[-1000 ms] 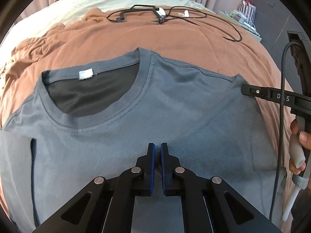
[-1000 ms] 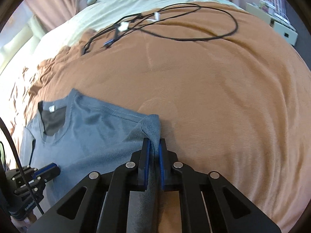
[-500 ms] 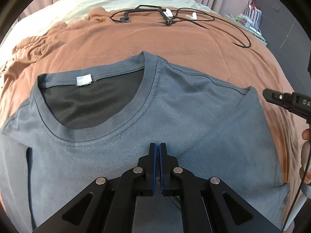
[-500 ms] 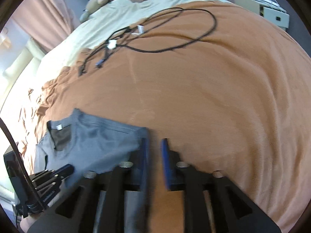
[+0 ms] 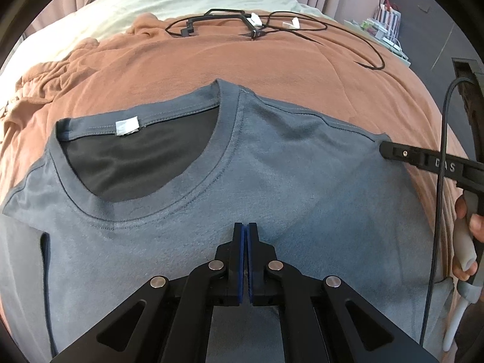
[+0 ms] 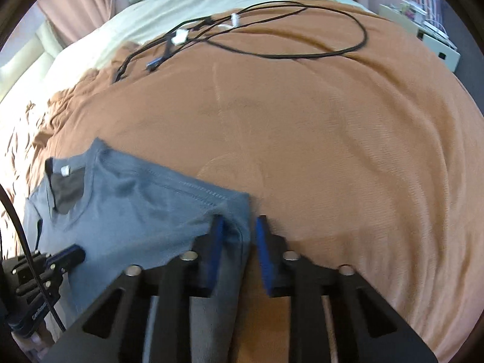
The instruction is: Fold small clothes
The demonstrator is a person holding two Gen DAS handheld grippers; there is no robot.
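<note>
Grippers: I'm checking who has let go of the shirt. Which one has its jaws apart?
The right gripper: its blue pads stand apart astride the grey T-shirt edge. The left gripper is shut.

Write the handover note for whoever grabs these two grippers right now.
Left gripper: shut, pressed down on the chest of the grey T-shirt, just below the collar; whether it pinches cloth cannot be told.
Right gripper: open, jaws straddling the folded edge at the shirt's shoulder, not clamped.
The shirt lies face up on the orange blanket, collar pointing away, its right side appearing folded in. Black cables lie at the far end, apart from the shirt.
Done: apparently one side fold.
Left: the other side, which is hardly visible here, then the fold of hem toward collar.
</note>
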